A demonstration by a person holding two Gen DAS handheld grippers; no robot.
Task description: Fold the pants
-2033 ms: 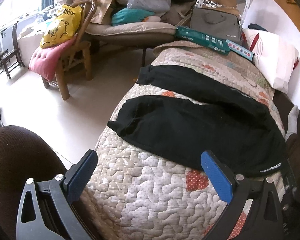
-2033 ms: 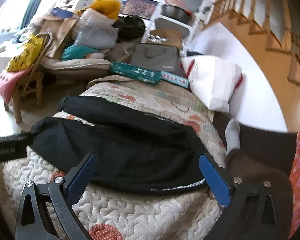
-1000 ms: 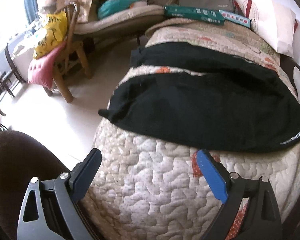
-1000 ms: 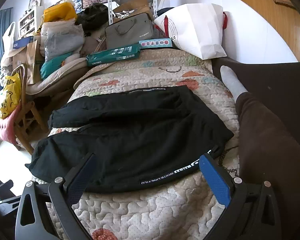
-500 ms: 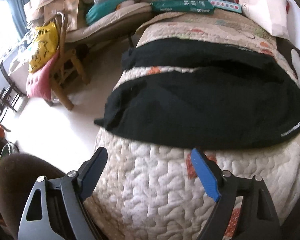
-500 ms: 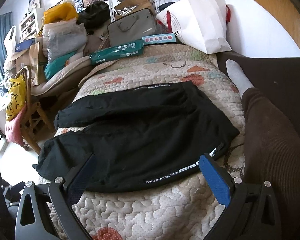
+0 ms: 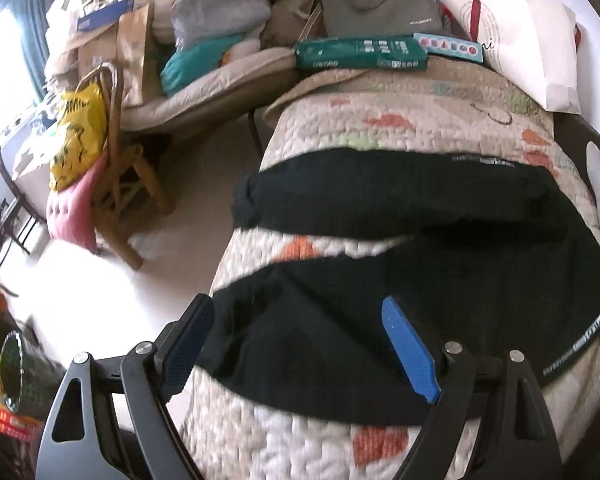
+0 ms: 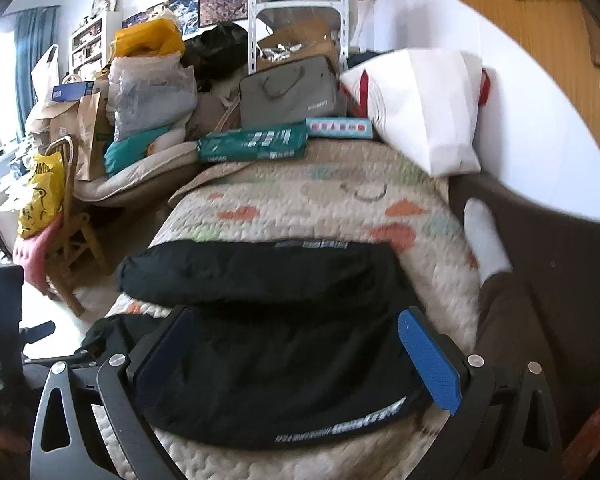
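Black pants (image 7: pixel 420 280) lie spread flat on a quilted bed cover (image 7: pixel 420 120), the two legs apart and pointing left, the waistband with white lettering at the right. They also show in the right wrist view (image 8: pixel 284 344). My left gripper (image 7: pixel 300 344) is open and empty, its fingers over the near leg by the cuff end. My right gripper (image 8: pixel 296 356) is open and empty, over the near leg by the waistband (image 8: pixel 340 424).
A white bag (image 8: pixel 428 112), a green pack (image 8: pixel 256 144) and a grey case (image 8: pixel 288 96) stand at the bed's far end. A wooden chair with a yellow bag (image 7: pixel 84 140) stands left on the floor. A person's leg and white sock (image 8: pixel 484 240) lie at right.
Both grippers have moved forward and down toward the pants; their fingers now overlap the near leg. Both stay open. The pants have not moved.
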